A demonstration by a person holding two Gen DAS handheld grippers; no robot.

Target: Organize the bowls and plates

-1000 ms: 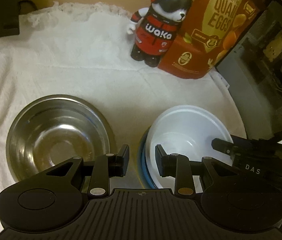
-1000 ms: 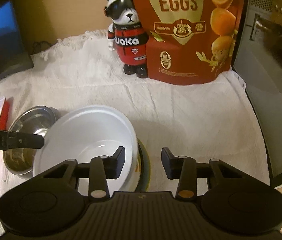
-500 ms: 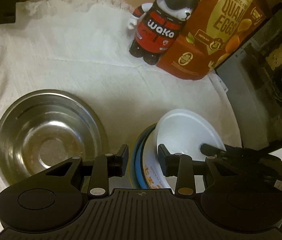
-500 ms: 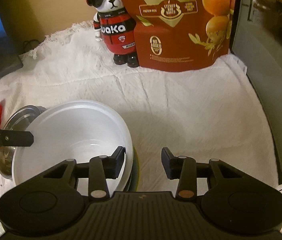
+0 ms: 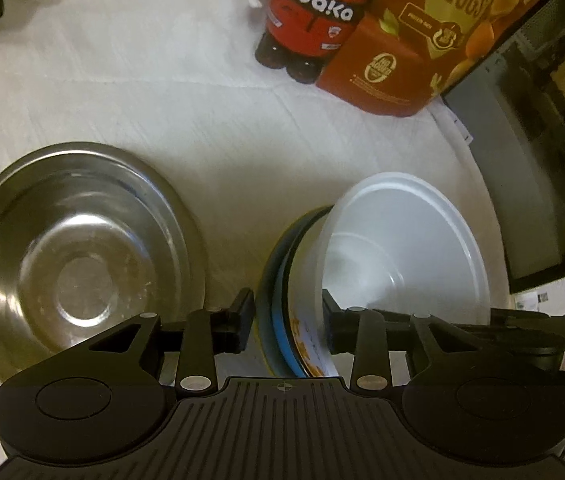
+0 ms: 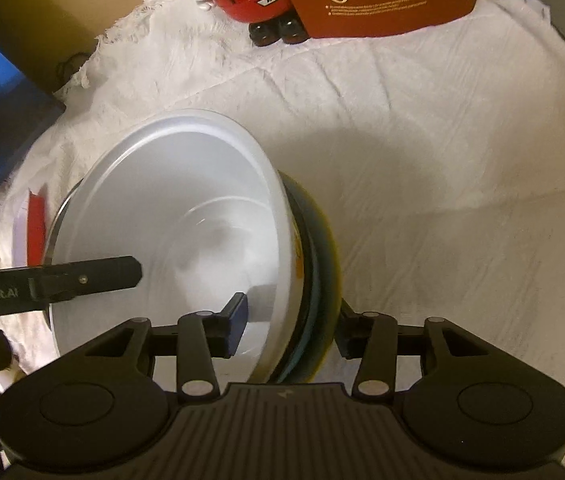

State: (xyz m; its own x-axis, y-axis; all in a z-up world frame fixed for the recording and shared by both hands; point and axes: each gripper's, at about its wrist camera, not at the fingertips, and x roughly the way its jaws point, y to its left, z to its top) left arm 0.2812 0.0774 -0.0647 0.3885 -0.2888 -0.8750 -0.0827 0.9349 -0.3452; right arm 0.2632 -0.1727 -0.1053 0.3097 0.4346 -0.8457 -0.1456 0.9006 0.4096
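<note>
A white bowl (image 5: 398, 248) sits nested on a stack of blue and yellow plates (image 5: 278, 280), tilted up off the cloth. My left gripper (image 5: 286, 320) is open, its fingers straddling the near edge of the stack. My right gripper (image 6: 290, 324) is open, straddling the stack's opposite edge, with one finger inside the white bowl (image 6: 170, 216) and the other outside the plates (image 6: 322, 264). I cannot tell if the pads touch. A steel bowl (image 5: 78, 256) lies on the cloth to the left of the stack.
A panda figure (image 5: 310, 12) and a red quail-egg pouch (image 5: 426, 32) stand at the back of the white cloth (image 5: 210, 92). A dark cabinet (image 5: 538, 128) rises at the right. A red and white object (image 6: 32, 224) lies beyond the steel bowl.
Both grippers have moved in around the stack's edges. The white bowl and plates have tilted up off the cloth.
</note>
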